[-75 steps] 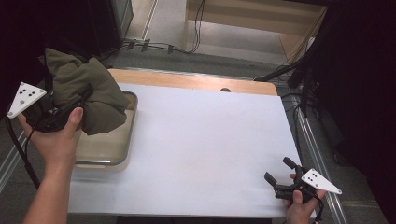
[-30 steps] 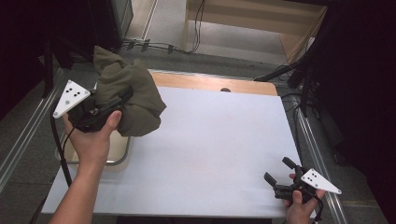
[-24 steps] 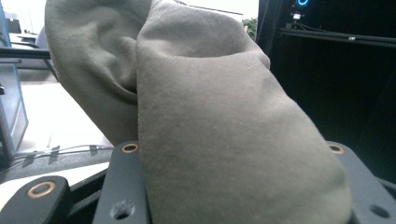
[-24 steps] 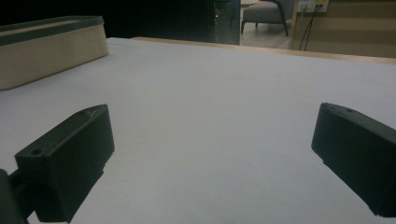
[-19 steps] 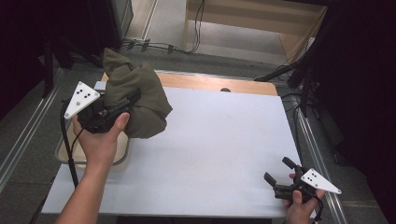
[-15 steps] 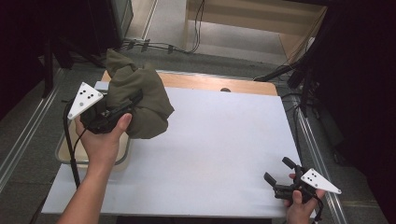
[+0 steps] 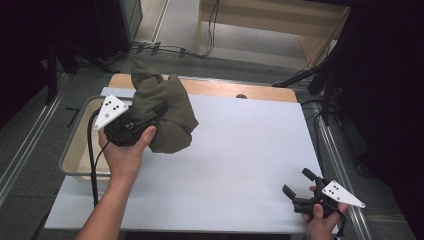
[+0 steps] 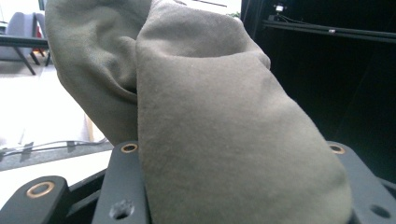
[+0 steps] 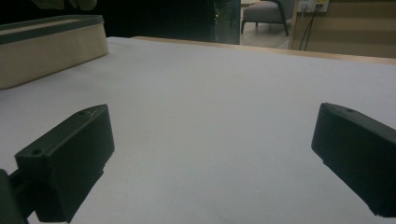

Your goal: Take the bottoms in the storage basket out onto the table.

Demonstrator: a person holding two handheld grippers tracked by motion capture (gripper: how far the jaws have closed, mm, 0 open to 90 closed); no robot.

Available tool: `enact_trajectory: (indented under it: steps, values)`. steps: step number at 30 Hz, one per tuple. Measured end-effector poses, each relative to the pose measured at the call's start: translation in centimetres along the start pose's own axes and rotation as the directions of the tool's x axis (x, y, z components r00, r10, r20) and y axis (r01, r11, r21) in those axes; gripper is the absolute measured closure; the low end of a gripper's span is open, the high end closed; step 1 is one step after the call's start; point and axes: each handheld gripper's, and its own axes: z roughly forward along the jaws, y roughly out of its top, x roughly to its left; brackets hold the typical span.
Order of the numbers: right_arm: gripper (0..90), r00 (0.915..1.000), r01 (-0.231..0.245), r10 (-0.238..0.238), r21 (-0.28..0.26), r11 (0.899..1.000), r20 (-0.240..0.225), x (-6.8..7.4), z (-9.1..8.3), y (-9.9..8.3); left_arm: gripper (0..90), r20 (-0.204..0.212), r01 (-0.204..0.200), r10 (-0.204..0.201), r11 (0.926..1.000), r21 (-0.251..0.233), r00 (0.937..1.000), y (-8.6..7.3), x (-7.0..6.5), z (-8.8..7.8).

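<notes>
An olive-green bundle of cloth [image 7: 162,107] hangs in the air over the left part of the white table sheet [image 7: 235,165]. My left gripper [image 7: 150,116] is shut on it; in the left gripper view the cloth [image 8: 210,135] fills the gap between the two black jaws and bulges above them. My right gripper [image 7: 296,186] rests at the table's near right corner, held by a hand. Its jaws stand wide apart with nothing between them, and in the right gripper view my right gripper [image 9: 210,163] looks across bare white sheet.
A beige metal tray [image 7: 75,150] sits at the table's left edge, below and left of the lifted cloth; its wall [image 9: 46,51] appears far off in the right gripper view. A wooden strip [image 7: 225,90] borders the table's far edge. Cables lie on the floor beyond.
My left gripper has carried the cloth up out of the tray and rightwards over the white sheet, sinking slightly. The right gripper has stayed put.
</notes>
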Motion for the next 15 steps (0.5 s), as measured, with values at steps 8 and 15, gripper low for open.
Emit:
enact_trajectory:
  steps: [8,15]
  values:
    - [0.0,1.0,0.002,-0.002,0.001,1.0,0.0,0.0,0.0,0.0,49.3,0.022,0.014,-0.014,0.9999,0.008,0.9997,-0.6,-0.8,0.9]
    - [0.0,1.0,0.004,-0.004,0.0,1.0,0.0,0.0,0.0,0.0,49.2,0.053,0.033,-0.035,0.9992,0.024,0.998,-1.5,-1.8,2.0]
